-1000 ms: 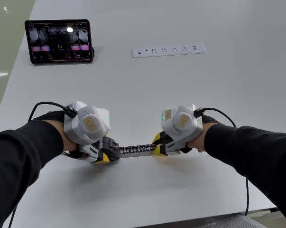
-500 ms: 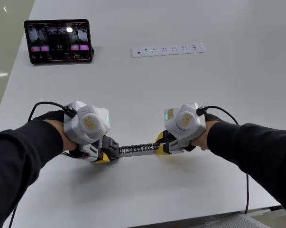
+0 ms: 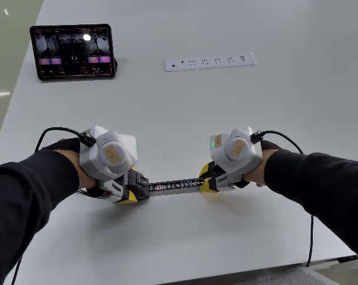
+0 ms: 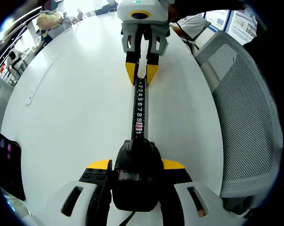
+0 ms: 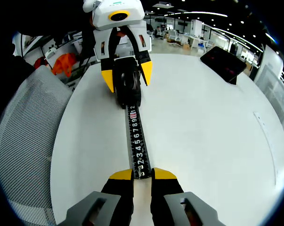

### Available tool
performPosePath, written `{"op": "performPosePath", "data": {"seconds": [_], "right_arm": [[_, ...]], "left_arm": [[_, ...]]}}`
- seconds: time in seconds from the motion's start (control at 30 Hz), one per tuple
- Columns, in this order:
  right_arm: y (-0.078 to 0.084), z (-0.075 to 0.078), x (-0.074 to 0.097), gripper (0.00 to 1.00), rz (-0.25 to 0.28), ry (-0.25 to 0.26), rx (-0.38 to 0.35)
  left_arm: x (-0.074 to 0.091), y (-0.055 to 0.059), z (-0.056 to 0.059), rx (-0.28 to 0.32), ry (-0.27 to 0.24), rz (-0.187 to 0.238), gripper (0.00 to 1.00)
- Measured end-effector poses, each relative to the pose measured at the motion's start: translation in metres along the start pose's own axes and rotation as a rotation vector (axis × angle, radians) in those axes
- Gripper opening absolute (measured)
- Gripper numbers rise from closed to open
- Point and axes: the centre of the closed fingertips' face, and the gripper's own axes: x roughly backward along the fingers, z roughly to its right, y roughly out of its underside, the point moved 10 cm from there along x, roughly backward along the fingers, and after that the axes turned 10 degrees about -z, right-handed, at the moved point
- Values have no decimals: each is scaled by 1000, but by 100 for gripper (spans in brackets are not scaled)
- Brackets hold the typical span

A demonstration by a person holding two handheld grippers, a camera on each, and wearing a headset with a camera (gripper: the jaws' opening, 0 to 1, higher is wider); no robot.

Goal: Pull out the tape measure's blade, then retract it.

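The black tape measure case (image 4: 135,172) sits clamped between my left gripper's (image 4: 136,165) yellow-tipped fingers (image 4: 99,165); in the head view this case (image 3: 137,185) lies low on the white table. Its numbered blade (image 3: 176,186) runs out rightward to my right gripper (image 3: 206,183), which is shut on the blade's end. In the right gripper view the blade (image 5: 136,146) stretches from my right gripper (image 5: 142,175) to the case (image 5: 128,84). In the left gripper view the blade (image 4: 139,108) shows numbers up to about 12.
A tablet (image 3: 73,51) with a lit screen stands at the table's far left. A white power strip (image 3: 211,62) lies at the far middle. Cables (image 3: 54,132) trail from both grippers. A mesh chair (image 4: 240,122) stands beside the table edge.
My right gripper has moved a little to the right with the blade's end, so more blade shows between the grippers. The left gripper and the case have stayed put.
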Motion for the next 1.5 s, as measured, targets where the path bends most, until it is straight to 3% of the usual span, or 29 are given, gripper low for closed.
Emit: {"op": "performPosePath", "data": {"seconds": [1.5], "right_arm": [[23,3,14,9,-18,7,-10]], "left_arm": [[-1,1,-1,-2,-2,-1,34]]}}
